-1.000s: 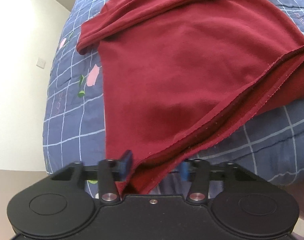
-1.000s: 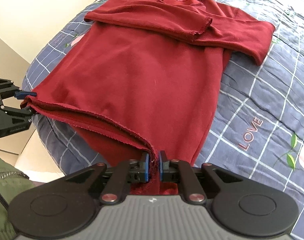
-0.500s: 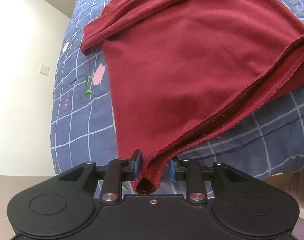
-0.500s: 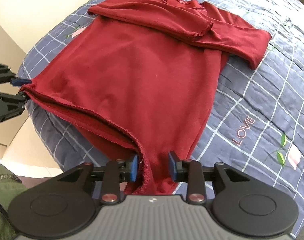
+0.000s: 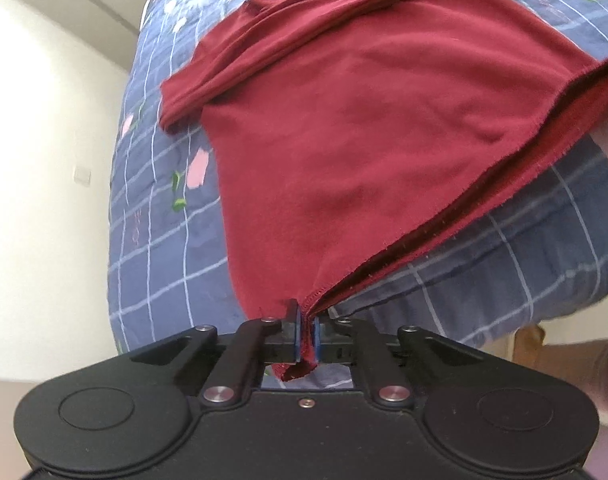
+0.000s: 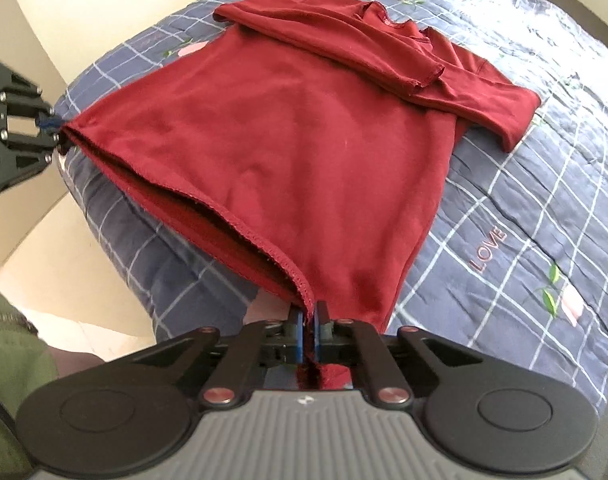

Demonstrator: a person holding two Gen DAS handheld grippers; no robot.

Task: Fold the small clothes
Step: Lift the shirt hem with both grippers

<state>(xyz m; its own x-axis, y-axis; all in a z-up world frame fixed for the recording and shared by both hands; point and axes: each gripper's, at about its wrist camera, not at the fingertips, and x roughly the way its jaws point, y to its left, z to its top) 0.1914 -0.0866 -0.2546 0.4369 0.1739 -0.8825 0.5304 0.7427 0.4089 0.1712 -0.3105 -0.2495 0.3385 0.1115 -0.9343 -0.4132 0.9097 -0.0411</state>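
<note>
A dark red long-sleeved shirt (image 6: 304, 128) lies on the bed with both sleeves folded across its chest. It also fills the left wrist view (image 5: 344, 120). My left gripper (image 5: 307, 334) is shut on the hem's left corner. My right gripper (image 6: 312, 332) is shut on the hem's right corner. The hem is lifted off the quilt and stretched between them. The left gripper also shows at the left edge of the right wrist view (image 6: 49, 132), pinching the cloth.
The bed has a blue checked quilt (image 6: 524, 220) with flower prints and the word LOVE. Its front edge (image 6: 115, 216) drops to a pale floor. A white wall (image 5: 43, 160) stands to the left. A green sleeve (image 6: 7, 360) is at lower left.
Both grippers have closed on the hem corners; half a second ago they were open around the cloth. The hem is now lifted and pulled taut between them.
</note>
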